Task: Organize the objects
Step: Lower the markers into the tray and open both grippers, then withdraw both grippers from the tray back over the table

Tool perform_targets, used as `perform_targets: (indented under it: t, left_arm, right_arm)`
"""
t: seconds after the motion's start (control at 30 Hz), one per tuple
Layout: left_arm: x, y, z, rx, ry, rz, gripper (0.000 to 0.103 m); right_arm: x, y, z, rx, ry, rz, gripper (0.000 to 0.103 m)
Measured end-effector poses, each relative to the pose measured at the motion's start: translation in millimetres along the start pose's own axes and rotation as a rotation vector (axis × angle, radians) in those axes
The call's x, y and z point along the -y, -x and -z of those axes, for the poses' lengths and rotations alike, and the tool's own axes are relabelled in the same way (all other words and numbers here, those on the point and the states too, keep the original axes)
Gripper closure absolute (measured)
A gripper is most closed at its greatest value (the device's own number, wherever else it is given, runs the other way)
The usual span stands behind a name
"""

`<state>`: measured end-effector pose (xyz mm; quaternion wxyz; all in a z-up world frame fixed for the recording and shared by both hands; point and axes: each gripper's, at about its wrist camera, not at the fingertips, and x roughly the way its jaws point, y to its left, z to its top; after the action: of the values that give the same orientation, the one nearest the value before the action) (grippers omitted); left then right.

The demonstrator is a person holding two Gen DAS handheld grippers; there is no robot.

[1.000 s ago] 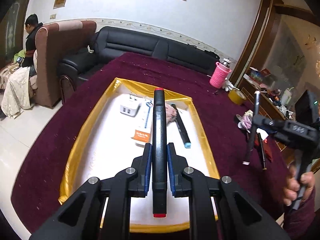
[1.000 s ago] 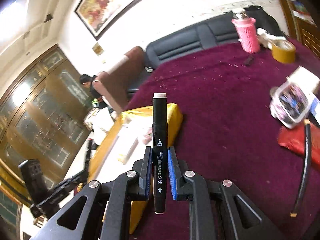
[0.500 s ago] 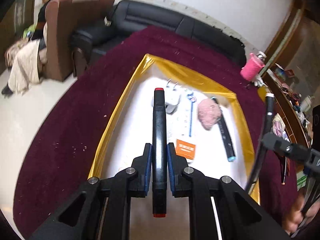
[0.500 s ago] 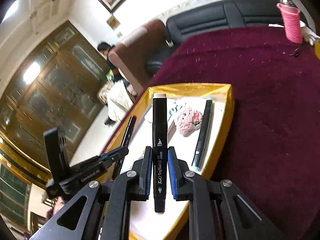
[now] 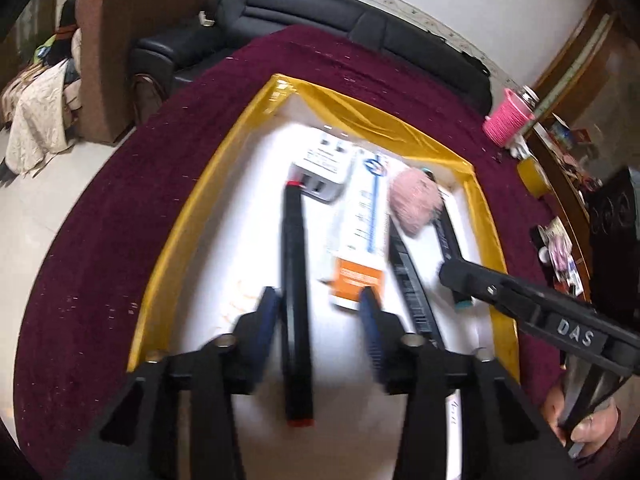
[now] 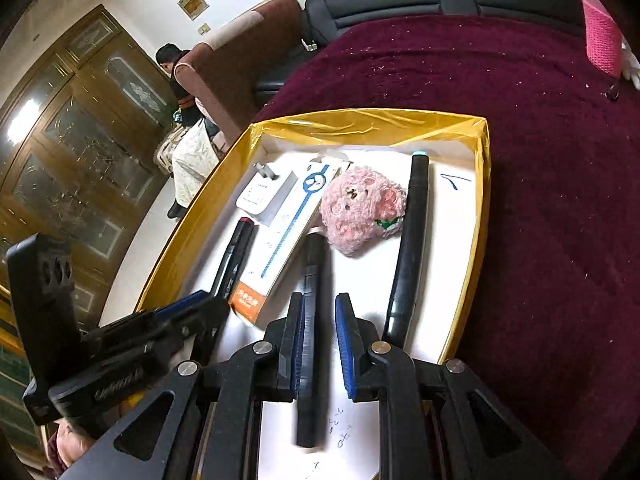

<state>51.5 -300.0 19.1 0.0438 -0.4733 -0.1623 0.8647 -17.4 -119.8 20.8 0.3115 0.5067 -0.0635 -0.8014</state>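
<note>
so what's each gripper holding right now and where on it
right gripper: shut on black marker, around its middle. left gripper: nothing; jaws just opened, red-capped marker lies unclamped between them.

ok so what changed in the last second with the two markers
Both grippers came down over the yellow-lined tray. The fingers of the left gripper have just been opening, and the red-capped marker lies loose between them on the tray. The right gripper stays shut on the pale-capped marker, lowered beside the pink plush. Charger, box, plush and teal-capped marker stayed put.
</note>
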Motion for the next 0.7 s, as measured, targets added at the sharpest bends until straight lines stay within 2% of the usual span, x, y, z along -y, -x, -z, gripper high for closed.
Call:
perform_targets:
  t: [0.07,0.1,0.17,0.23,0.33,0.57,0.7]
  left_arm:
    - [7.5,-0.9,3.2,-0.004,-0.021,-0.003,0.042]
    - [10.6,-0.2,6.1,-0.005,-0.027,-0.005,0.041]
    - [11.4,1.7,8.9,-0.001,-0.021,-0.001,0.037]
    - [10.0,3.1,10.1,0.004,-0.02,-0.002,0.037]
    - [10.8,6.7,15.1,0.012,-0.012,-0.005,0.036]
    - [11.7,17.0,29.7,0.025,0.009,0.025,0.034]
    - [9.3,25.9,33.6,0.01,0.06,0.056,0.032]
  right_arm:
    - [2.6,0.8,1.1,0.003,-0.003,0.001,0.08]
    - [1.3,1.5,0.6,0.008,-0.002,0.006,0.076]
    - [-2.5,5.4,3.8,0.02,0.018,0.029,0.053]
    - [-8.3,8.4,4.1,0.029,0.041,0.042,0.046]
    - [-9.6,14.2,10.0,0.035,0.061,0.075,0.042]
    - [-6.0,24.5,25.9,0.041,0.073,0.044,0.042]
    - [-4.2,42.6,33.1,0.082,0.061,0.031,0.041]
